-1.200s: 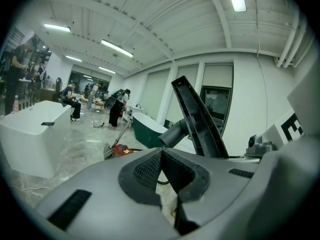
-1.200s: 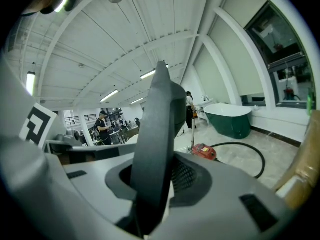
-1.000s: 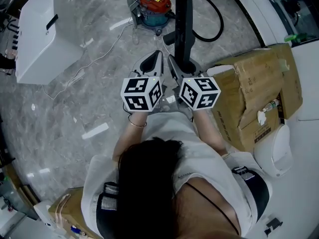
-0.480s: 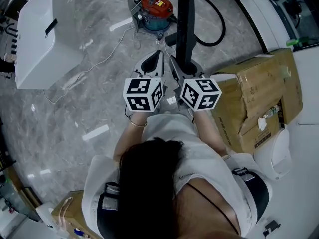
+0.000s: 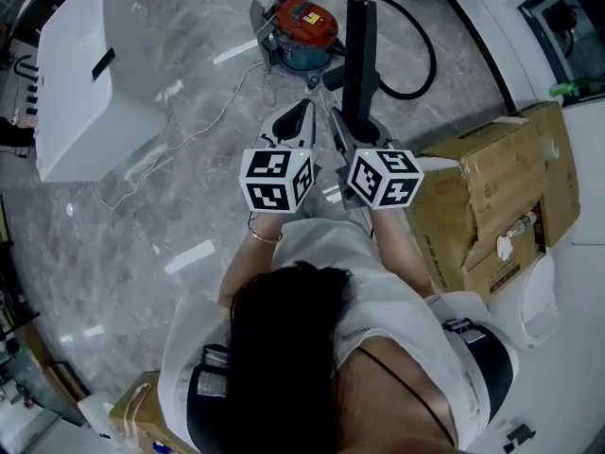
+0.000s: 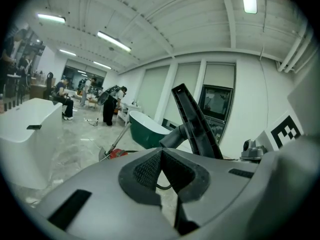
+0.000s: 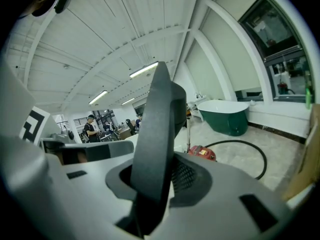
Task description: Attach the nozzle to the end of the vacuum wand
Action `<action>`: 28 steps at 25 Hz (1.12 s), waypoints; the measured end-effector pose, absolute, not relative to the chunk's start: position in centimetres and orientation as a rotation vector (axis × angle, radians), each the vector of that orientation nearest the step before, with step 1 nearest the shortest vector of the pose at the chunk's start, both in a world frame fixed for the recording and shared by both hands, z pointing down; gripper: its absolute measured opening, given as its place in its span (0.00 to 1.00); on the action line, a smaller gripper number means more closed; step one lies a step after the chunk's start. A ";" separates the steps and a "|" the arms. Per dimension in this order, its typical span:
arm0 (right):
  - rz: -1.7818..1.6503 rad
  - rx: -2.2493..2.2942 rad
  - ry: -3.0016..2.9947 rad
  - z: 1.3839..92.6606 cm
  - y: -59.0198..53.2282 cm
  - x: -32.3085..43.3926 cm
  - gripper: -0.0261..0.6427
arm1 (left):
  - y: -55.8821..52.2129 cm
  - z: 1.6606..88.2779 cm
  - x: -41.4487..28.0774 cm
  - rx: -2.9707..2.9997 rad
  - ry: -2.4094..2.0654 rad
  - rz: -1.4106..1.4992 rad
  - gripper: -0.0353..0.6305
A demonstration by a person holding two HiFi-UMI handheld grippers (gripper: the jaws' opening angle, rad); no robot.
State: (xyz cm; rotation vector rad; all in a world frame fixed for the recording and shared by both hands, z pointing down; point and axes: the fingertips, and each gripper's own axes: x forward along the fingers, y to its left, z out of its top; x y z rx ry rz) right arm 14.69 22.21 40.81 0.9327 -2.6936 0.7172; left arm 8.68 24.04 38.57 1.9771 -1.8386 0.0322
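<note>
Two grippers, side by side. Fingers of the right gripper (image 7: 156, 180) clamp the single black nozzle (image 7: 161, 114), upright between them. Fingers of the left gripper (image 6: 161, 156) are pressed together, empty. Ahead of the fingertips lie one red vacuum canister (image 5: 304, 26) and one black hose (image 5: 423, 60).

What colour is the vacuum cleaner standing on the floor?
The vacuum cleaner has a red top over a blue lower body. It shows best in the head view.
</note>
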 end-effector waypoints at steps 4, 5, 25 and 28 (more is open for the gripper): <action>0.688 0.928 -2.712 40.0 21.3 12.9 0.21 | 22.9 38.1 7.0 1.980 -1.850 0.035 0.06; 0.679 0.930 -2.713 39.9 21.0 12.5 0.21 | 22.7 38.2 6.7 1.984 -1.848 0.036 0.06; 0.609 0.950 -2.672 41.4 16.7 5.5 0.21 | 19.0 39.0 -0.2 1.976 -1.840 0.093 0.06; 0.595 0.930 -2.675 41.6 16.0 5.3 0.21 | 18.4 39.2 -0.7 1.955 -1.849 0.087 0.06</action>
